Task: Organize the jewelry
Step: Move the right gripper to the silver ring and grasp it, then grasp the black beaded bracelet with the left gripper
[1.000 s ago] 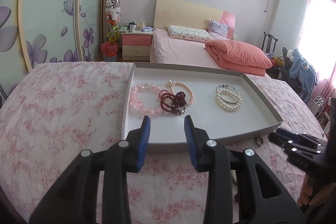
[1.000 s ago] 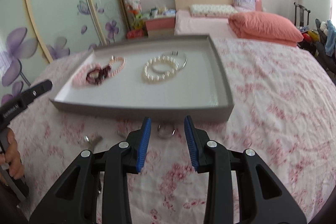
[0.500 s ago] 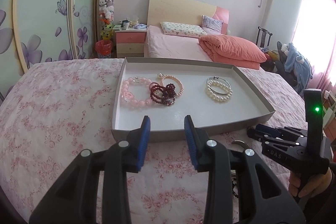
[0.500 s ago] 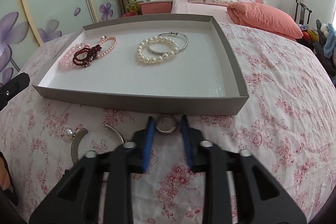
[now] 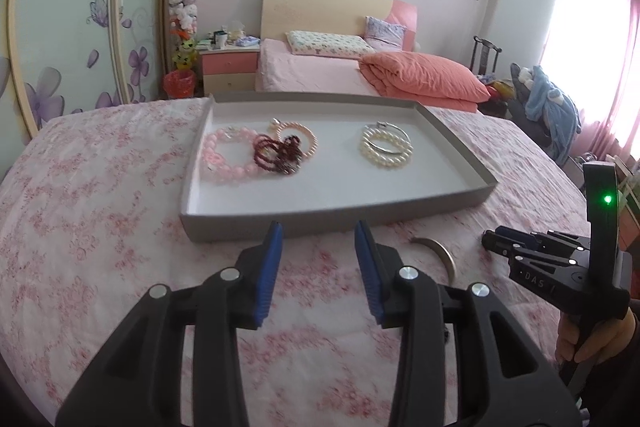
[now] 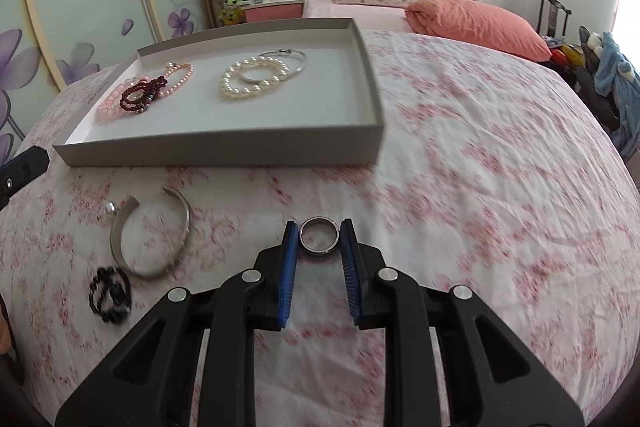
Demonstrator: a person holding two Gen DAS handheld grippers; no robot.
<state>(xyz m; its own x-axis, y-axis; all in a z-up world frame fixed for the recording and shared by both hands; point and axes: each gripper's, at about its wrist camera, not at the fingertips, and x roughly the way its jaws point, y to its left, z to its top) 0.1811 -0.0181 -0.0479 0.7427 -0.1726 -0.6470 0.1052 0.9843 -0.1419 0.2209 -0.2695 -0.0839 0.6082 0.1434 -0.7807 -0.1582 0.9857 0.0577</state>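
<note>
My right tool (image 6: 319, 242) has just been closing round the silver ring (image 6: 319, 235), pads touching its sides; left tool (image 5: 318, 255) gapes empty. Next: lift carefully into the far tray (image 6: 372, 99).

Pink-flowered bedspread (image 6: 480, 155), grey tray (image 6: 224, 147), seemingly silver ring (image 6: 319, 235).

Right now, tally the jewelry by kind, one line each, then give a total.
Bead or pearl bracelets in the tray: 4 (pink, dark red, peach pearl, white pearl)
Metal bangles: 2 (one in tray, open cuff on cloth)
Black bead loop: 1
Metal ring between right gripper pads: 1
Total: 8
</note>
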